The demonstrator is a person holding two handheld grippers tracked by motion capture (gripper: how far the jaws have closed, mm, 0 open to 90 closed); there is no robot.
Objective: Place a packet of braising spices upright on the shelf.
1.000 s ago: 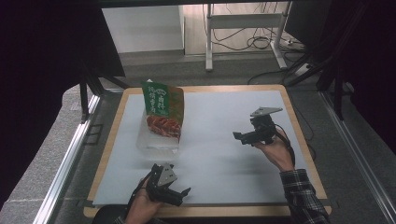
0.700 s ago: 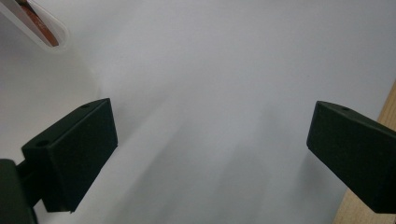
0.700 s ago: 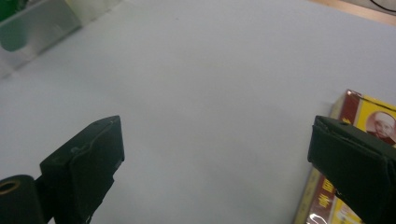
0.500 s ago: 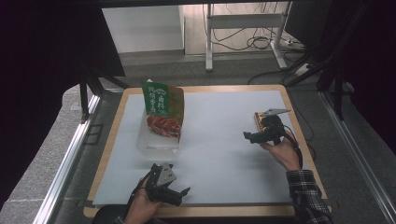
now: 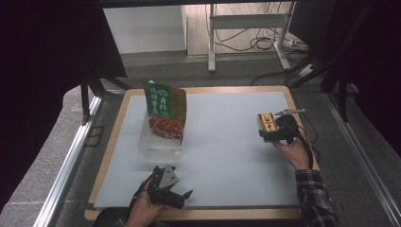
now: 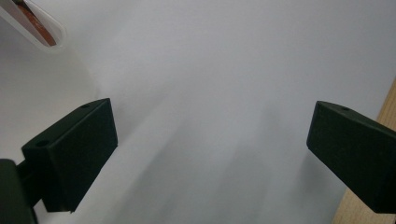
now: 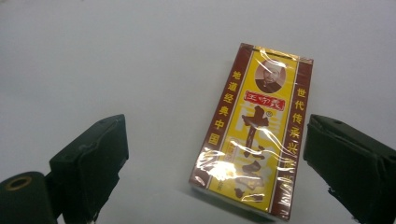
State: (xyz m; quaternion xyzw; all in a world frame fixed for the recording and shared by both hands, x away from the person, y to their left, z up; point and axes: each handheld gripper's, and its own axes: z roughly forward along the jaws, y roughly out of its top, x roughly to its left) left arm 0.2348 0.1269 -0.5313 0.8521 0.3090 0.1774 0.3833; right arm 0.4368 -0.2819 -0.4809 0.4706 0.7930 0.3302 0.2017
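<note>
Right claw (image 7: 215, 154) was wide open, with its two black jaws standing on either side of a little yellow and brown box (image 7: 254, 130). That box lay flat on the white bench (image 5: 227, 142), wrapped in shiny clear film, with red and gold writing on its top. It sat nearer the claw's right jaw than its left one. Neither jaw seemed to touch it, so nothing was held. From the high view, the box (image 5: 266, 121) was close to the right edge of the bench, just in front of the right claw (image 5: 270, 135).

Left claw (image 6: 210, 140) was open too, and it gripped nothing. Only bare white bench showed between its jaws. From above, the left claw (image 5: 176, 199) rested low at the near edge of the bench, well apart from the box.

A tall green and red food bag (image 5: 164, 113) stood near the far left of the bench, and no claw was near it.

I think the job was only at its start. The reaching part looked about done, since the box sat between the jaws. The squeezing, the lifting and the moving were all left to do.
</note>
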